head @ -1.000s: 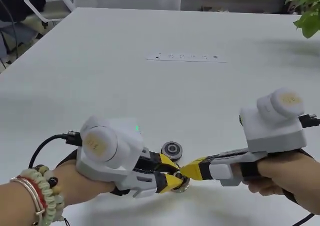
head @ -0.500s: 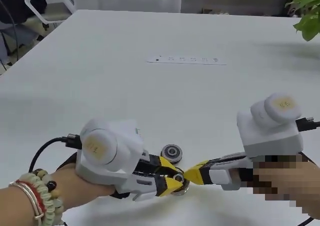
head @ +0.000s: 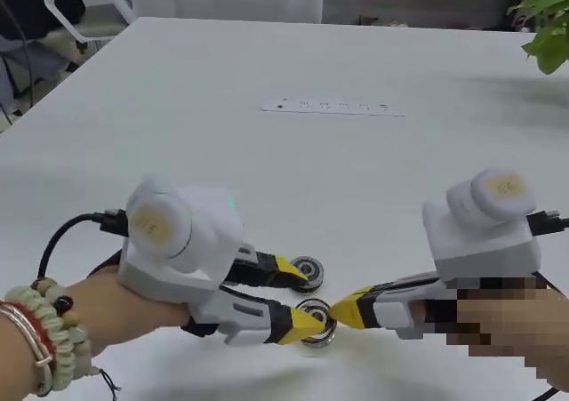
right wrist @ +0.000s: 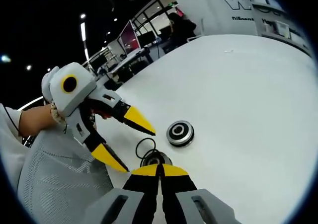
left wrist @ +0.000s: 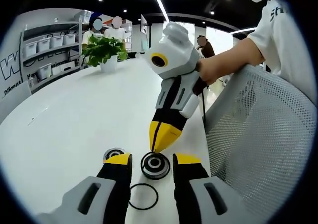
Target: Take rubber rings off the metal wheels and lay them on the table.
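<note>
Two metal wheels lie near the table's front edge. The nearer wheel [head: 317,319] [left wrist: 155,165] [right wrist: 155,159] sits between the spread yellow tips of my left gripper [head: 307,300] [left wrist: 153,160], which is open. A thin black rubber ring [left wrist: 143,196] [right wrist: 144,145] lies flat on the table between those jaws, beside this wheel. My right gripper [head: 336,310] [right wrist: 160,168] is shut, and its pointed tip rests at the nearer wheel's edge. The second wheel [head: 308,268] [right wrist: 180,133] lies just beyond, partly behind the left jaw in the left gripper view.
The white table [head: 356,179] stretches far ahead. A white power strip [head: 329,104] lies at its middle. A potted plant [head: 547,28] stands at the far right, a chair [head: 84,10] at the far left. A mesh chair back [left wrist: 248,134] is close behind.
My left gripper has opened wide; its jaws were close together at the nearer wheel before. The right gripper's tip stays at that wheel.
</note>
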A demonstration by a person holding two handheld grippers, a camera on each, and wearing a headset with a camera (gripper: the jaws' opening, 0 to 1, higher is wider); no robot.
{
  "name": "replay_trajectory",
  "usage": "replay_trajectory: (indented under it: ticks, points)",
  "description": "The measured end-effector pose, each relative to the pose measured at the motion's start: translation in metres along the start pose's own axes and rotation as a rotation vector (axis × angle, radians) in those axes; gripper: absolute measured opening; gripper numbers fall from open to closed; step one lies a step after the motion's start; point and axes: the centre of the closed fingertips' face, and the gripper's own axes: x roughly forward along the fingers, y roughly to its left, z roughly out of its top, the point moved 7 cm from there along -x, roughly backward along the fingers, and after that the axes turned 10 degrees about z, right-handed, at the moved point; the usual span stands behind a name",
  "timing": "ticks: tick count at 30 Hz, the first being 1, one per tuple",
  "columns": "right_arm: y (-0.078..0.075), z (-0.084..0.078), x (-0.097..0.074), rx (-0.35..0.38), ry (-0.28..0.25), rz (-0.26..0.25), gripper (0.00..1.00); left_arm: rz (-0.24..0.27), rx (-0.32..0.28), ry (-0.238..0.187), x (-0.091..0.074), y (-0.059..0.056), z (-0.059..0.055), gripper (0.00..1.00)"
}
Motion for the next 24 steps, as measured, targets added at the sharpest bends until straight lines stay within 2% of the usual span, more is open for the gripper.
replay_trajectory:
  ticks: [2, 5, 8, 10, 15, 20, 24]
  points:
    - [0.000, 0.000, 0.000, 0.001, -0.002, 0.001, 0.00, -0.015, -0.018, -0.014, -0.005, -0.002, 0.006, 0.38]
    - [0.001, 0.001, -0.001, 0.004, -0.006, 0.003, 0.00, -0.032, 0.020, -0.029, -0.013, -0.006, 0.015, 0.50]
    - [0.000, 0.001, -0.002, -0.005, -0.008, 0.002, 0.00, -0.024, 0.086, -0.016, -0.019, -0.004, 0.019, 0.55]
    - [0.001, 0.002, -0.003, -0.002, -0.016, 0.003, 0.00, -0.025, 0.094, -0.010, -0.023, -0.004, 0.020, 0.57]
    - [0.000, 0.004, -0.005, -0.005, -0.025, -0.001, 0.00, -0.018, 0.110, -0.026, -0.039, -0.002, 0.031, 0.67]
    - [0.000, 0.006, -0.007, 0.000, -0.043, 0.000, 0.00, 0.003, 0.130, -0.033, -0.058, 0.000, 0.034, 0.74]
    - [0.000, 0.008, -0.008, 0.004, -0.058, 0.002, 0.00, 0.029, 0.121, -0.038, -0.073, 0.003, 0.032, 0.77]
